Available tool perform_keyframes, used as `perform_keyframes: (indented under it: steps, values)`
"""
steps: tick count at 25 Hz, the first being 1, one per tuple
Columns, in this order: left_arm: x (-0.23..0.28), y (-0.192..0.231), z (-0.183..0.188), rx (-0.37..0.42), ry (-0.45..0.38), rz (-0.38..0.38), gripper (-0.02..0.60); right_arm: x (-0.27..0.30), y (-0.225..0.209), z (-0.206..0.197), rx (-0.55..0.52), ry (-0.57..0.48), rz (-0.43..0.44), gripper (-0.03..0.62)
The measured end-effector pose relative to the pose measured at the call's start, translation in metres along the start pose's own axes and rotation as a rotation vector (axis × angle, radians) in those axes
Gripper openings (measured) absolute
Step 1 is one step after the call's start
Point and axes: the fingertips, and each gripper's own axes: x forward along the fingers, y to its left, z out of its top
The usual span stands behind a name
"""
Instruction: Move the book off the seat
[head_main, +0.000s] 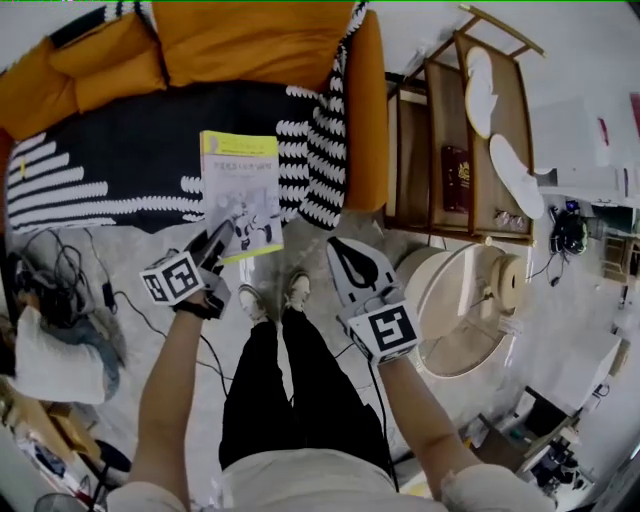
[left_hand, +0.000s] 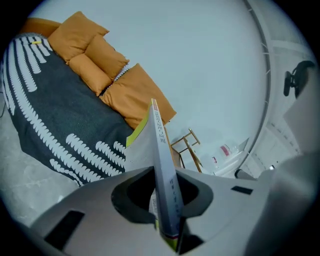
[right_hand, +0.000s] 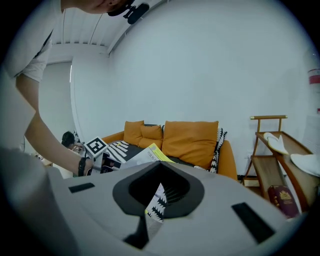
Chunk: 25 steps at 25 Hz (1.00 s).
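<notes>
Left claw (head_main: 222, 240): clamped on the book (head_main: 240, 190). Narrow gap, one pad on each cover, at the corner nearest the person. The left gripper view looks straight along the spine, with the book standing up out of the jaws. Grip looks solid, no sag.

Right claw (head_main: 347, 258): jaws together, nothing in them (the bit of book in its view is the far one showing past the jaws, not a grip). It hangs in front of the sofa (head_main: 260, 40), right of the book and apart from it.

Book: in the air at the sofa's front edge. The far end is over the striped seat (head_main: 140, 140), the near end is out past the edge over the floor (head_main: 150, 250). The left gripper view puts it well above the seat, touching nothing on the sofa.

Progress, my read: pick done, lift done, book clear of the seat surface. Left to do: carry it away from the sofa, set it down, release. Candidate spots are the wooden rack (head_main: 440, 150) just right of the sofa or the floor in front of it. The task doesn't say which.

Risk: one-claw hold on a corner of a thin paperback, so it could swing or slip on a quick move.
</notes>
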Motion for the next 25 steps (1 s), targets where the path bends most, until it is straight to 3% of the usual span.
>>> perform_keyframes:
  steps: [10,17,25]
  values:
    - [-0.082,-0.076,0.000,0.050,-0.023,-0.100,0.080,-0.048,0.050,0.057,-0.002,-0.063,-0.023,0.021]
    - [-0.146,-0.115,-0.022,0.073,-0.020,-0.151,0.080,-0.096,0.094,0.070,-0.015,-0.068,-0.044,0.021]
    - [-0.164,-0.135,-0.016,0.115,0.003,-0.159,0.080,-0.118,0.086,0.093,-0.039,-0.089,-0.106,0.021]
